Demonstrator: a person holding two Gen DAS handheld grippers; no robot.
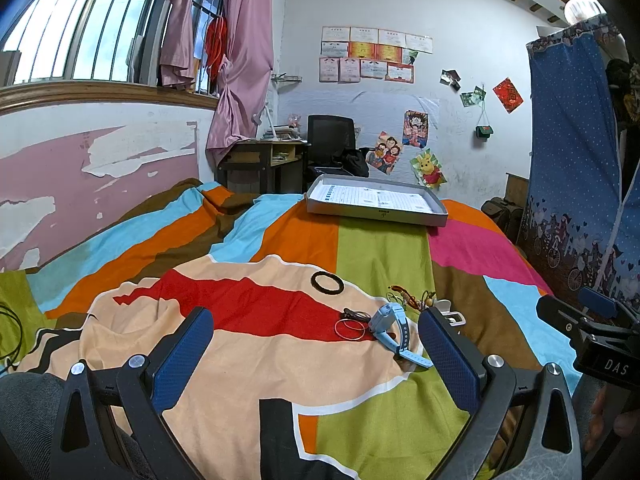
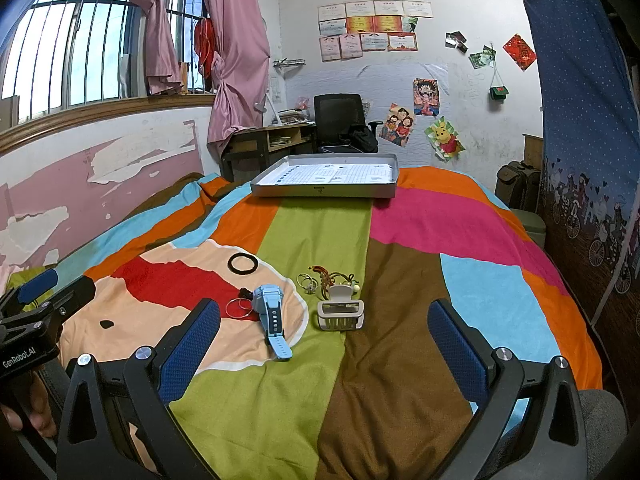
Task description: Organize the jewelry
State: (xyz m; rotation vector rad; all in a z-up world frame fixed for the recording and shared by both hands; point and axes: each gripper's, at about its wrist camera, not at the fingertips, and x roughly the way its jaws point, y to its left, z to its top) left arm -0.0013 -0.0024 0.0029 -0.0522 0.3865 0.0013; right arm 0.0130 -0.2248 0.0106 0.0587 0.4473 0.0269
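On the striped bedspread (image 2: 320, 220) the jewelry lay in a loose cluster: black band (image 2: 243, 263), thin hoops (image 2: 239, 307), blue watch (image 2: 270, 314), rings (image 2: 306, 282) and a pale hair claw (image 2: 340, 314). The tray (image 2: 324, 191) sat well beyond them. Both the left gripper (image 1: 316, 356) and right gripper (image 2: 324, 344) hung spread wide, holding nothing. Sorting looked unstarted; the next move probably called for closing on one piece, likely the claw.

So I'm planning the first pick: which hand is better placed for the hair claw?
Right. The right tongs stand open facing the hair claw; the left tongs face it off-centre.
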